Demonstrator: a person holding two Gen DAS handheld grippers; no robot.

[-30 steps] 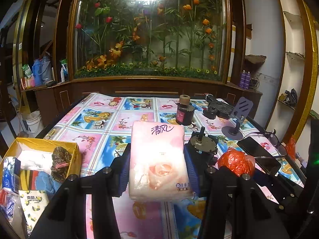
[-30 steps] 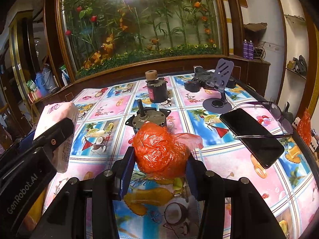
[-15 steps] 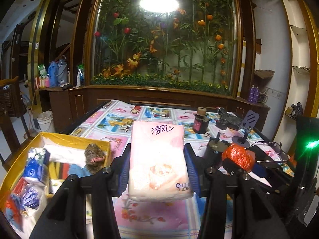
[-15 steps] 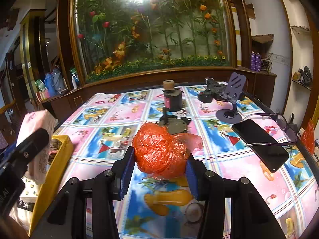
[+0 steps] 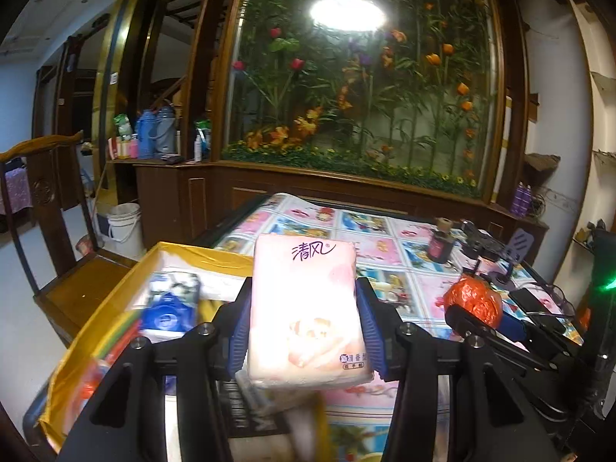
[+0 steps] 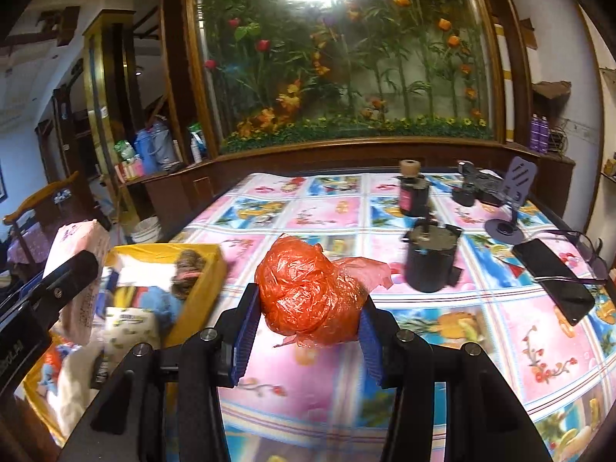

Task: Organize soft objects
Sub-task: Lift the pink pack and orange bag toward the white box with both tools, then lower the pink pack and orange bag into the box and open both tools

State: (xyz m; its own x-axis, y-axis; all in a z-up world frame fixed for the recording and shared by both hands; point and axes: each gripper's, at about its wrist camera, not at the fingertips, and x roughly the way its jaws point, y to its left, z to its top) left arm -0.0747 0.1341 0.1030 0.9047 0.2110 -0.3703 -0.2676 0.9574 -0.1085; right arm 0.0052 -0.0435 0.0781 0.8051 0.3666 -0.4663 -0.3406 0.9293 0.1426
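Pink tissue pack point(image 5: 306, 308) sat clamped between the blue pads of the left gripper point(image 5: 304, 331), held up over the near edge of the yellow box point(image 5: 115, 296) full of soft things. Beside it, the right gripper point(image 6: 308, 323) squeezed a crumpled orange plastic bag point(image 6: 312, 292) above the patterned tablecloth point(image 6: 500, 346), just right of the box.

Yellow box point(image 5: 115, 300) left of the fingers: contents motion-blurred, near corner cut by the frame edge. Tissue pack point(image 5: 306, 312) hides the table behind it. Small print unreadable.
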